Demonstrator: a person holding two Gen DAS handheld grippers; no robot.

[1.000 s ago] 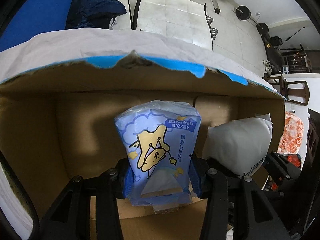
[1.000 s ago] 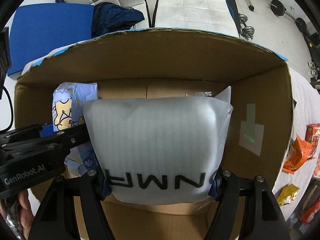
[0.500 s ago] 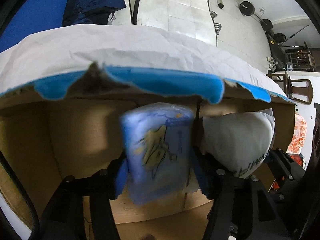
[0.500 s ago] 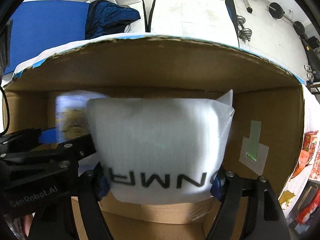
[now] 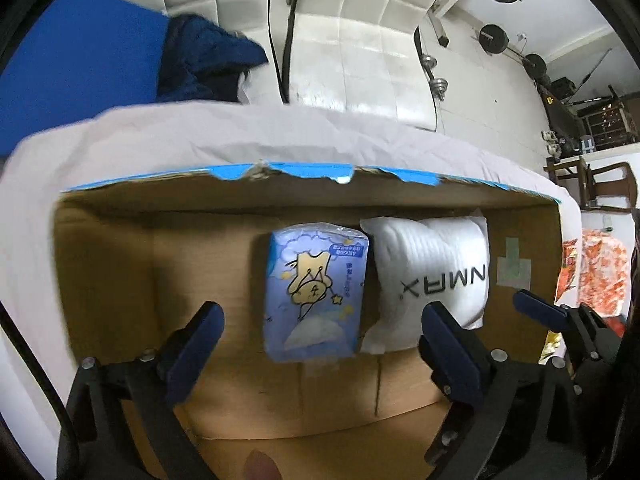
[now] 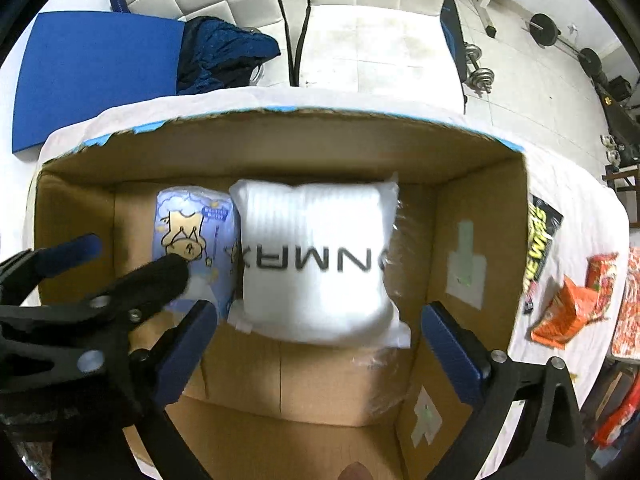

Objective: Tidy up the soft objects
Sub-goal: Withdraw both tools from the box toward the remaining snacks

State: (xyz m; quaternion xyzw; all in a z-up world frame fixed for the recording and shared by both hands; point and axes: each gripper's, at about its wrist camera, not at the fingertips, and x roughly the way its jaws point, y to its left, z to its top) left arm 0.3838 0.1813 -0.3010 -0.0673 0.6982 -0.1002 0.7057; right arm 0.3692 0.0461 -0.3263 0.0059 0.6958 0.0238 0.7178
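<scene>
The blue tissue pack (image 5: 316, 294) sat in the middle of the left wrist frame, a soft plastic-wrapped block printed with clouds, stars and a yellow cartoon figure seen upside down; its small label carried writing too fine to read. Touching its right side lay the white padded bag (image 5: 434, 272), puffy and ribbed, with black letters seen upside down that read "NMAX", the start of the word being cut off. Both lay on the floor of the open cardboard box (image 5: 104, 280), against its far wall, in the centre of each frame. A pale green tape patch (image 6: 466, 266) was stuck to the box's right inner wall.

The left gripper (image 5: 320, 336) had its fingers spread wide and held nothing, with the tissue pack beyond the gap between them. The right gripper (image 6: 318, 330) likewise had its fingers spread apart, the white bag lying loose ahead of them.

At the right edge of the right wrist frame, orange snack packets (image 6: 572, 308) lay on the white-covered worktop (image 6: 580, 200).
</scene>
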